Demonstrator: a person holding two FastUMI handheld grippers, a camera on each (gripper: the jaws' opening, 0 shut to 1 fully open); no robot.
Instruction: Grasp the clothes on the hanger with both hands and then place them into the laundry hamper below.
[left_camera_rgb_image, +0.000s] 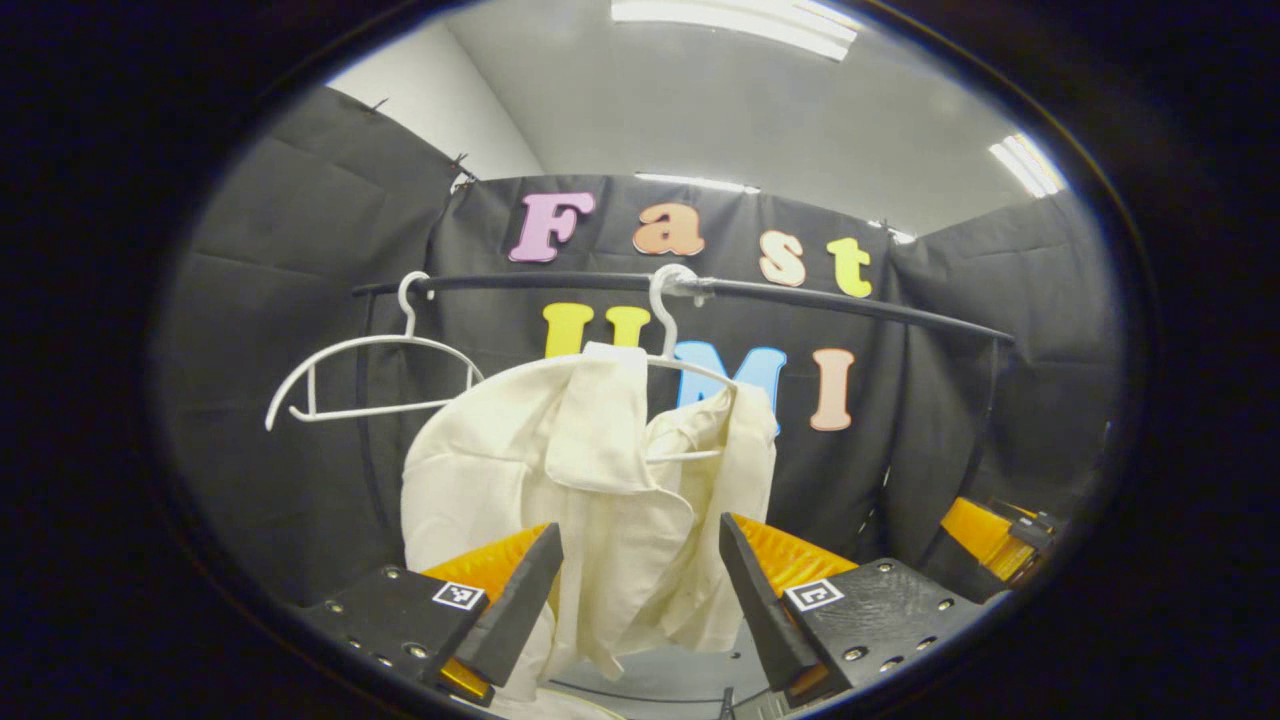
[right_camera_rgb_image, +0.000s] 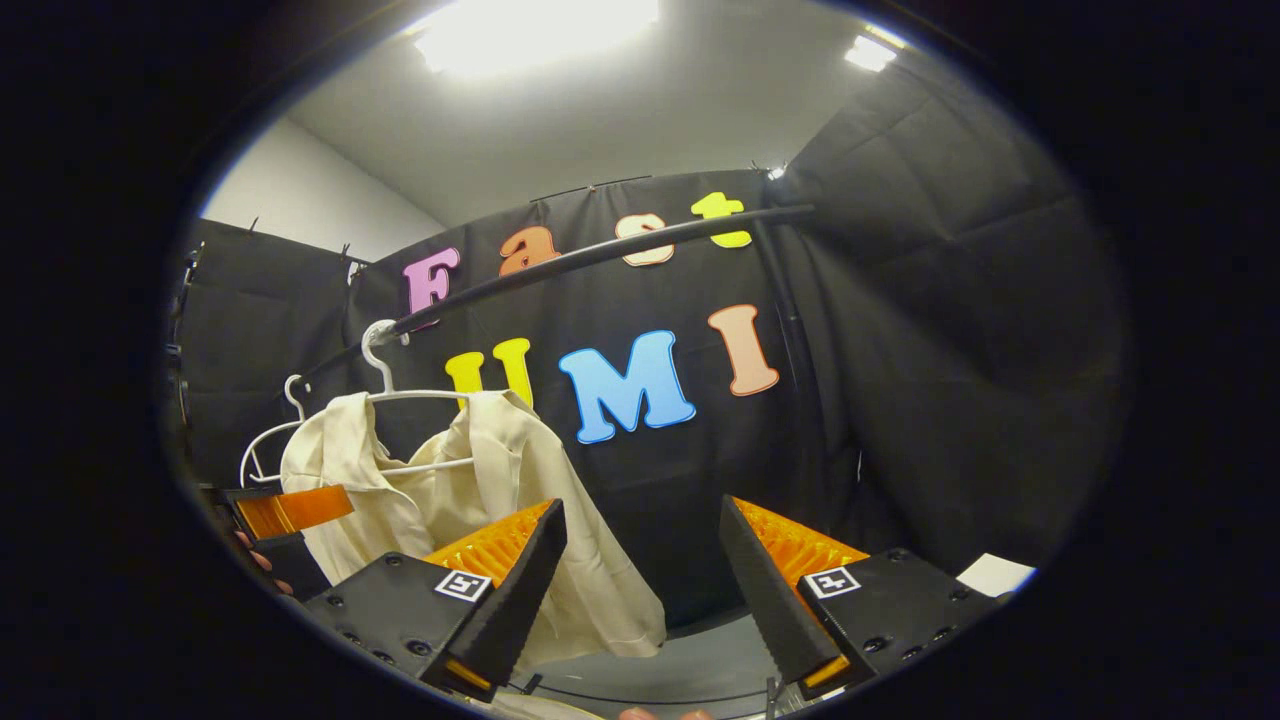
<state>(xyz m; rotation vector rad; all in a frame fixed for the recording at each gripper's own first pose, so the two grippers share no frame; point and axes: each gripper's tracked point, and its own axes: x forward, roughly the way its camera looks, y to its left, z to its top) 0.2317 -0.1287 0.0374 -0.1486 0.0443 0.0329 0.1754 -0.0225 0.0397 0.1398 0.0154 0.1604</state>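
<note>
A cream shirt (left_camera_rgb_image: 590, 480) hangs on a white hanger (left_camera_rgb_image: 665, 310) hooked over the black rail (left_camera_rgb_image: 850, 300). In the left gripper view my left gripper (left_camera_rgb_image: 640, 610) is open, its fingers framing the shirt's lower part without touching it. In the right gripper view the same shirt (right_camera_rgb_image: 480, 490) hangs at the left on its hanger (right_camera_rgb_image: 385, 370). My right gripper (right_camera_rgb_image: 645, 600) is open to the right of the shirt, nothing between its fingers. The left gripper (right_camera_rgb_image: 285, 520) shows at the far left edge, the right gripper (left_camera_rgb_image: 995, 535) at the lower right of the left gripper view.
A second white hanger (left_camera_rgb_image: 370, 380) hangs bare on the rail, left of the shirt; it also appears behind the shirt (right_camera_rgb_image: 270, 440). A grey curved rim (right_camera_rgb_image: 650, 680) lies below the grippers. Black cloth walls close the booth on all sides.
</note>
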